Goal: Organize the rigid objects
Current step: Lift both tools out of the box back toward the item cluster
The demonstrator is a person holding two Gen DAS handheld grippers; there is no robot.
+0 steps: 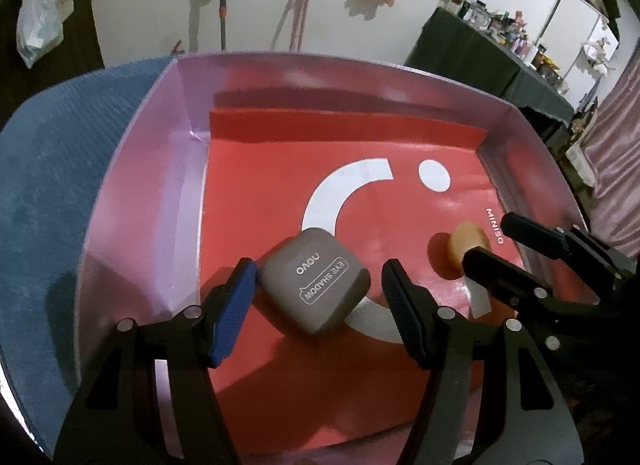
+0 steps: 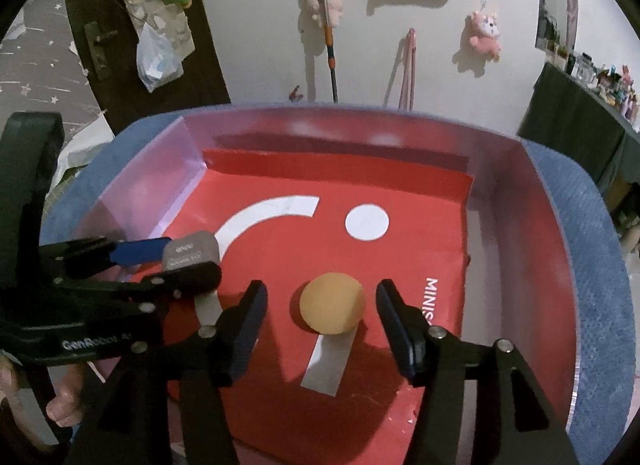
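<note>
While both grippers hang over the box (image 1: 132, 201), nothing is held yet. Left gripper (image 1: 318, 297) is spread wide, its fingers either side of the case (image 1: 316, 285) with daylight on both flanks, no contact that I can make out. That case, a grey eye-shadow compact with rounded corners, lies flat on the red liner (image 1: 256, 193), near the box's left wall.

Over on the other side, right gripper (image 2: 322, 311) is just as wide open, straddling the puck (image 2: 332, 303), a tan round disc sitting low on the liner, right of the case and close to the white lettering. Its fingers stand clear of the disc too.

How will these handle? The case looks like hard, smooth plastic, light and stiff, probably slick under the pads; I'd take it across its two flat sides, mid-body, staying off the curved corners where it could squirt out. The puck looks rigid as well, though whether it's wood, plastic or a sponge, I can't tell. Being round, it wants a squeeze straight across the widest part, low down, or it will roll away. Neither seems fragile, but the compact may pop open if pinched at the lid seam.
</note>
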